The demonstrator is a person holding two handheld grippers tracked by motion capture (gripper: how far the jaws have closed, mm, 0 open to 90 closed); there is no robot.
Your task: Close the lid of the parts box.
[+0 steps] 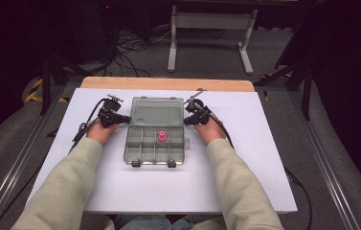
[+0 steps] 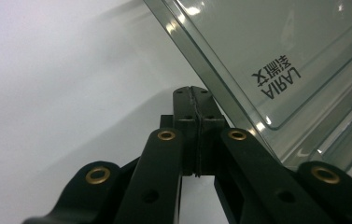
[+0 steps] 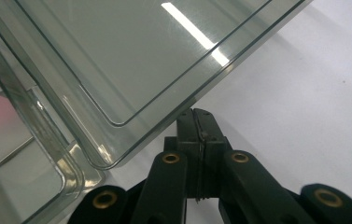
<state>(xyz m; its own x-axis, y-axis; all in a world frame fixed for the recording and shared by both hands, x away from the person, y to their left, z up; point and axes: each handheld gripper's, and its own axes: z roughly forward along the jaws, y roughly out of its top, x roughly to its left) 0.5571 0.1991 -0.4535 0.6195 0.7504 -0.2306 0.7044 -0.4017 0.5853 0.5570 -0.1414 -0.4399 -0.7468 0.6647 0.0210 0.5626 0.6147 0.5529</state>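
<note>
A clear grey compartment box [image 1: 141, 149] lies open in the middle of the white table, its lid [image 1: 156, 113] raised at the back. A small pink piece [image 1: 162, 136] stands in one of its middle compartments. My left gripper [image 1: 126, 118] is shut and rests at the lid's left edge; in the left gripper view its jaws [image 2: 193, 89] meet with nothing between them, beside the lid [image 2: 276, 51]. My right gripper [image 1: 186, 119] is shut at the lid's right edge, and its closed tips [image 3: 196, 113] sit just under the lid's rim [image 3: 131, 56].
The white board [image 1: 245, 167] covers a wooden table whose far edge [image 1: 168, 84] shows behind it. Cables trail from both grippers off the table's sides. A white metal stand [image 1: 211, 33] and loose cables are on the dark floor beyond.
</note>
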